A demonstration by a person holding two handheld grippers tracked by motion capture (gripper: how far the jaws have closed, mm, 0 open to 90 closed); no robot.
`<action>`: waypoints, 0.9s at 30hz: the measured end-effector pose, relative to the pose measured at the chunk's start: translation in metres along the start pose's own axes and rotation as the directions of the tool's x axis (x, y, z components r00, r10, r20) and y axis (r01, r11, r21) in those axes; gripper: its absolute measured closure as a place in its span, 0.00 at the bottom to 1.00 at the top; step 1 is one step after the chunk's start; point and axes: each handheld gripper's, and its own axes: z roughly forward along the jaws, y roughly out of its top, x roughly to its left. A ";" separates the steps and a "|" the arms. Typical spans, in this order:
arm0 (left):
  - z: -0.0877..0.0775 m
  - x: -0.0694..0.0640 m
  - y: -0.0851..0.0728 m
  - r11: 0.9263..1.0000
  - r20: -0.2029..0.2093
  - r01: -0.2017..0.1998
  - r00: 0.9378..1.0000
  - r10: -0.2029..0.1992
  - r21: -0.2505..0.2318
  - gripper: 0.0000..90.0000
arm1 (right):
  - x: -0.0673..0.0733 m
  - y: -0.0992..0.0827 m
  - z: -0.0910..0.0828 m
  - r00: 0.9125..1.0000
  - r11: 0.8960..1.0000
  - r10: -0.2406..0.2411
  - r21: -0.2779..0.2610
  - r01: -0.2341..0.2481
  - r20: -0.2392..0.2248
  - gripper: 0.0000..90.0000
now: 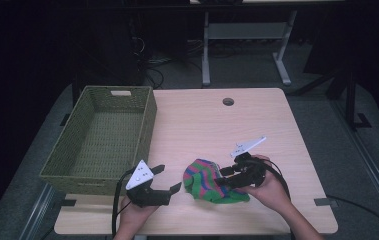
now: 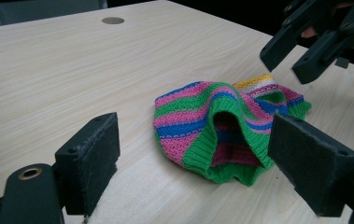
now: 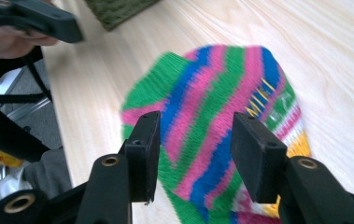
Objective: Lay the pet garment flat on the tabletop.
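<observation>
- The striped knit hat [image 1: 212, 181] lies crumpled on the tabletop [image 1: 257, 125] near its front edge, between the two hands; in the left gripper view its green ribbed opening [image 2: 221, 154] gapes toward the left gripper.
- The right gripper [image 1: 225, 176] is the nearer one: its fingers [image 3: 146, 149] hang just above the hat's right side, spread apart with striped fabric showing in the gap between them. The pads press on nothing, so the hat is free.
- The left gripper [image 1: 169, 178] stands a little to the hat's left, apart from it, its fingers [image 2: 93, 158] spread wide and empty, aimed at the hat's open mouth.
- The hat's longer run lies roughly left to right across the tabletop, from the ribbed mouth on the left toward the white and yellow band [image 2: 258, 85] on the right. So each gripper faces one end of it.
- I judge that the coming grasp turns on this: the left fingers need only go straight ahead to catch the rim, while the right fingers would drop down onto the far end.
- A woven green basket [image 1: 102, 135] sits empty on the tabletop's left side, beyond the left gripper and well apart from the hat.
- The tabletop is pale wood with a round cable hole [image 1: 228, 101] near its far edge; beyond it the room is dark, with grey floor and desk legs.
</observation>
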 end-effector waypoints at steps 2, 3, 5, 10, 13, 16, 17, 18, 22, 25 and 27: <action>0.000 0.000 0.000 1.000 0.001 0.000 1.000 0.000 0.002 0.18 | 0.008 0.004 0.001 0.999 0.999 -0.038 0.005 0.038 -0.007 0.57; 0.000 0.000 0.000 1.000 0.001 0.000 1.000 0.000 0.003 0.18 | 0.012 0.006 0.002 0.998 0.998 -0.056 0.011 0.056 -0.007 0.57; 0.000 0.000 0.000 1.000 0.000 -0.004 1.000 0.004 0.003 0.18 | 0.020 0.009 0.007 0.996 0.996 -0.084 0.025 0.085 -0.022 0.57; -0.001 0.000 0.000 1.000 -0.001 0.000 1.000 0.000 0.002 0.18 | 0.037 0.014 0.022 0.987 0.985 -0.155 0.076 0.157 -0.034 0.57; -0.001 0.000 0.000 1.000 0.001 -0.001 1.000 0.001 0.006 0.18 | 0.041 0.016 0.032 0.982 0.976 -0.188 0.105 0.190 -0.024 0.56; 0.000 0.000 0.000 1.000 0.003 -0.001 1.000 0.001 0.007 0.18 | 0.044 0.017 0.040 0.978 0.970 -0.206 0.126 0.207 -0.023 0.56; 0.000 0.000 0.000 1.000 0.004 -0.001 1.000 0.001 0.007 0.18 | 0.044 0.018 0.042 0.976 0.968 -0.216 0.128 0.218 -0.025 0.56; 0.000 0.000 0.000 1.000 0.005 -0.001 1.000 0.001 0.008 0.18 | 0.044 0.018 0.045 0.975 0.966 -0.221 0.135 0.222 -0.025 0.56; 0.001 0.000 -0.001 1.000 0.007 -0.003 1.000 0.002 0.013 0.18 | 0.045 0.018 0.055 0.970 0.957 -0.243 0.162 0.242 -0.013 0.57; 0.002 -0.001 -0.001 1.000 0.010 -0.007 1.000 0.007 0.022 0.18 | 0.044 0.018 0.063 0.972 0.952 -0.236 0.199 0.230 0.003 0.64; 0.002 -0.001 -0.001 1.000 0.011 -0.010 1.000 0.009 0.023 0.18 | 0.043 0.018 0.068 0.974 0.952 -0.226 0.213 0.219 0.010 0.71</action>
